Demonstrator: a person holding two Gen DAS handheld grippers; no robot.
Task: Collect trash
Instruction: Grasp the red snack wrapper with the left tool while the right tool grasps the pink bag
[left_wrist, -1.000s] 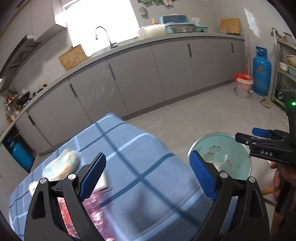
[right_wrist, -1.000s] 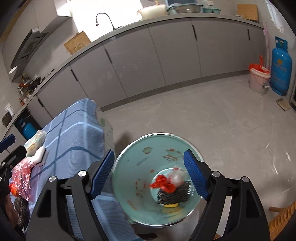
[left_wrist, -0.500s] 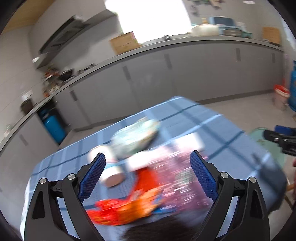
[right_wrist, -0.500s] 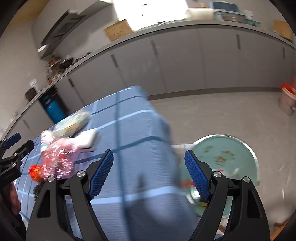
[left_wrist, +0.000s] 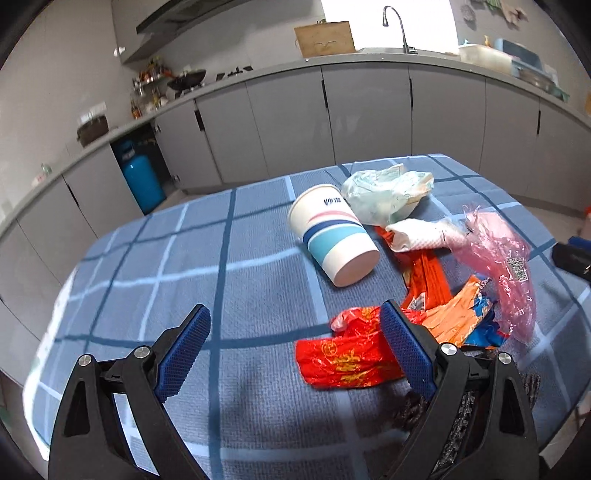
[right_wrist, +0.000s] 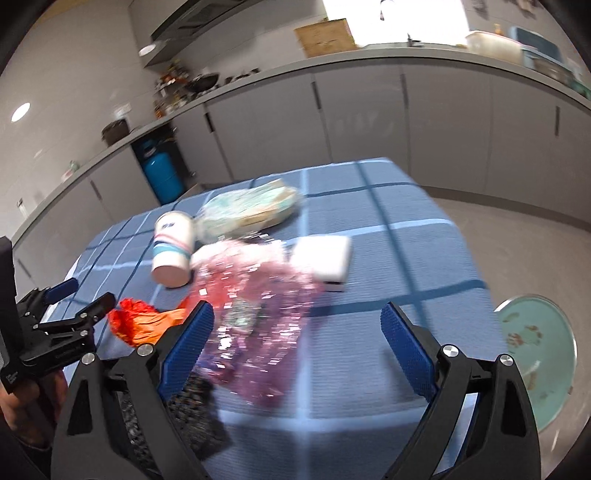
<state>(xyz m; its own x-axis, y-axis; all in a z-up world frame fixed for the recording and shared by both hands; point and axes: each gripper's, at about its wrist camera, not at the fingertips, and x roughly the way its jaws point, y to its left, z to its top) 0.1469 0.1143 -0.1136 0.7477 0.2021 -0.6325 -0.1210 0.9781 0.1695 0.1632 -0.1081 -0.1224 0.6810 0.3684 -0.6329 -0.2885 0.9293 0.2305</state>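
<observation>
Blue-padded, both grippers tilt down over the checked tablecloth, left gripper jaws wide and empty beside the red wrapper, right gripper jaws opening, empty, above the pink bag.

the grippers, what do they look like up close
Both match: the left gripper and right gripper have black plastic frames with triangular cut-outs, silver screw heads at the joints, and two fingers faced with blue knurled pads. No cables or sleeves show.
</observation>
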